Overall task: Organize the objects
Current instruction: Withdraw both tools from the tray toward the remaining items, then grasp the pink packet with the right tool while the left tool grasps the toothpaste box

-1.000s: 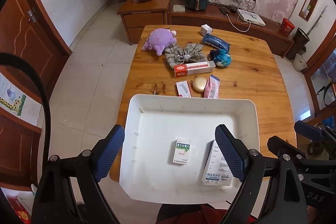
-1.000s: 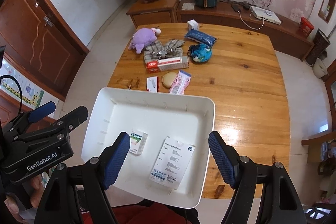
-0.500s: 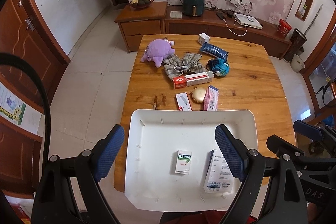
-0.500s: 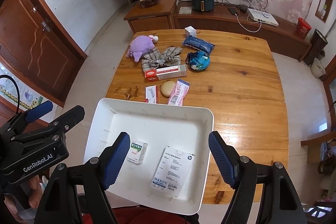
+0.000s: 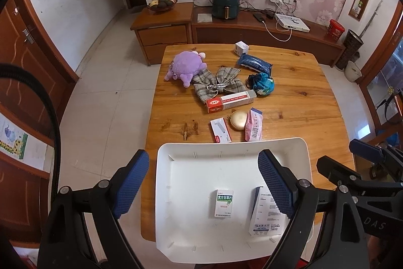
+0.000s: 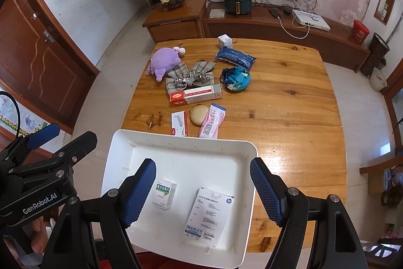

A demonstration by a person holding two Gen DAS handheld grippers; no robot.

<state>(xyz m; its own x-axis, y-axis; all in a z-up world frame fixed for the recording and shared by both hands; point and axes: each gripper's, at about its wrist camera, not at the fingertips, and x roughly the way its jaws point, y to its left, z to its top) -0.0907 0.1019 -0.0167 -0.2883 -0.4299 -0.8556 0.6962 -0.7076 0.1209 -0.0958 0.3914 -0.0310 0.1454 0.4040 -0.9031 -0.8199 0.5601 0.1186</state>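
Note:
A white tray (image 5: 191, 193) (image 6: 241, 206) sits at the near edge of the wooden table (image 5: 302, 102) (image 6: 289, 112). In it lie a small green-and-white medicine box (image 5: 223, 203) (image 6: 165, 194) and a white flat packet (image 5: 267, 216) (image 6: 207, 214). Beyond it lie a red-and-white toothpaste box (image 5: 230, 100) (image 6: 196, 94), a small red-and-white box (image 5: 220, 129), a round gold compact (image 5: 238, 119), a pink packet (image 5: 254, 127), a plaid bow (image 5: 217, 83) and a purple plush (image 5: 186, 66). My left gripper (image 5: 202, 184) and right gripper (image 6: 202, 190) are open and empty, high above the tray.
A teal pouch (image 5: 262, 83), a blue packet (image 5: 254, 62) and a small white box (image 5: 241, 48) lie further back on the table. A wooden TV cabinet (image 5: 252, 29) with an air fryer (image 5: 225, 1) stands behind. Tiled floor lies to the left.
Both grippers have risen and pulled back from the table, so the tray and objects look smaller and lower in view. Nothing on the table has moved.

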